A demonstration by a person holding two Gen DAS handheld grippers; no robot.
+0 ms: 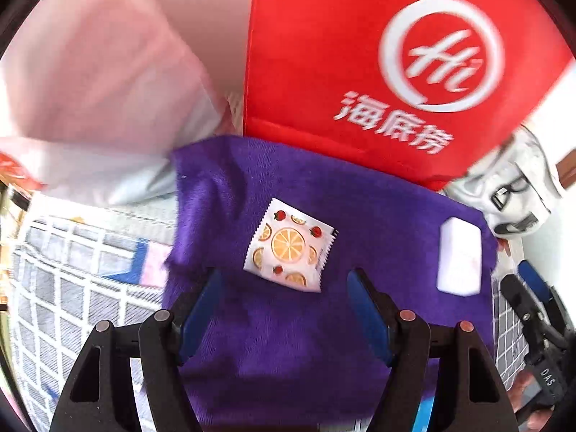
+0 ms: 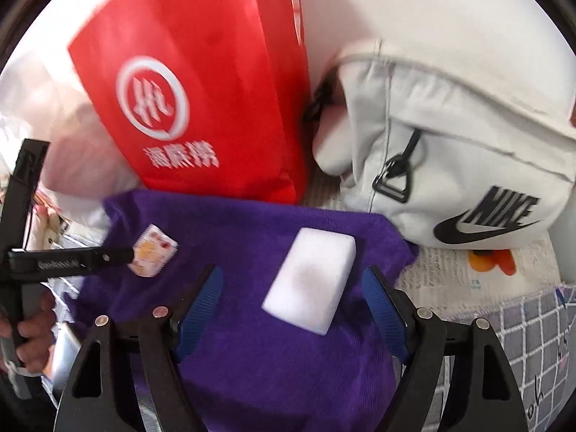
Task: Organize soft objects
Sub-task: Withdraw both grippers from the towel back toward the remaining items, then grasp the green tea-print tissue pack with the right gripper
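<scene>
A purple cloth (image 1: 288, 324) lies spread on the bed; it also shows in the right wrist view (image 2: 252, 342). On it lie a small white packet printed with orange slices (image 1: 289, 246) and a white sponge block (image 1: 460, 261). My left gripper (image 1: 284, 280) is open, with the packet just ahead between its blue fingers. My right gripper (image 2: 291, 280) is open around the near end of the sponge (image 2: 311, 282). The packet (image 2: 154, 253) lies to its left, beside the left gripper's body (image 2: 68, 259).
A red bag with a white logo (image 1: 378, 64) stands behind the cloth. A white Nike bag (image 2: 450, 151) sits to the right, a pale pink fabric bundle (image 1: 90, 90) to the left. Grey checked bedding (image 1: 72, 288) lies underneath.
</scene>
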